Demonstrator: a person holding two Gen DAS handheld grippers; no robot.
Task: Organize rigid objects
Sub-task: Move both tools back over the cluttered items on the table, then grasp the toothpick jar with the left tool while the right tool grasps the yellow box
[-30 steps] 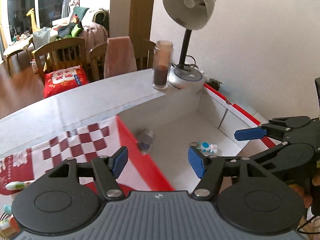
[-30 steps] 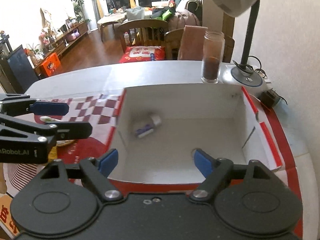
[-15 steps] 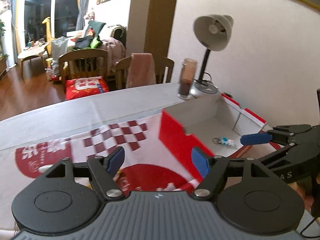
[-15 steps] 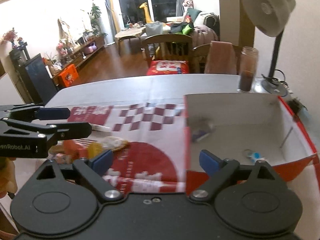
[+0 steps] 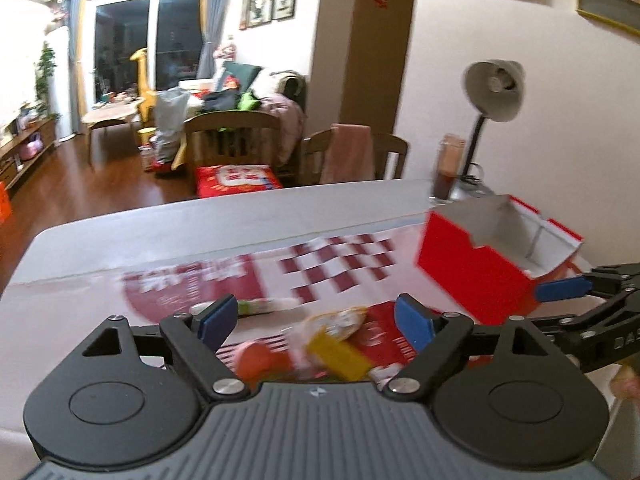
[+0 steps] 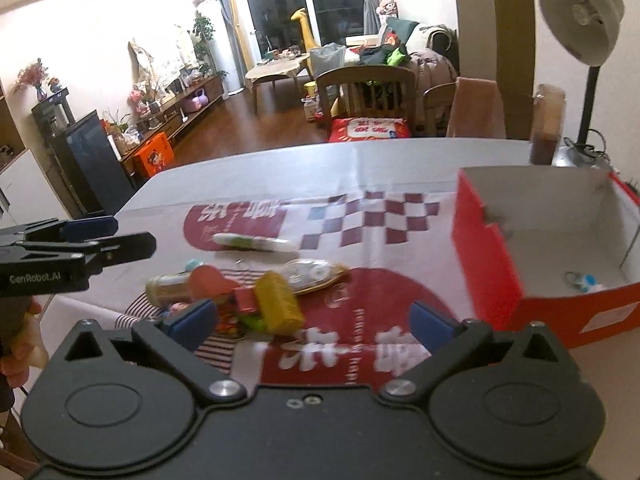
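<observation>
A small heap of things lies on the red-and-white cloth (image 6: pixel 360 216) covering the table (image 6: pixel 248 168), just beyond the tips of both tools. At its left a brownish bottle (image 6: pixel 166 289) lies on its side, long axis running left to right, beside an orange-pink round piece (image 6: pixel 206 280). A yellow block (image 6: pixel 280 302) lies lengthwise from far-left to near-right. Farther off, a white-and-green tube (image 6: pixel 252 242) lies left to right, and a correction-tape dispenser (image 6: pixel 314 274) points right. The left tool (image 5: pixel 316 320) (its view is blurred) is opening, nothing between its pads. The right tool (image 6: pixel 314 322) is opening too, wide and empty. At the right stands the red box (image 6: pixel 484 272), with a small blue-and-white trinket (image 6: pixel 586 282) inside.
</observation>
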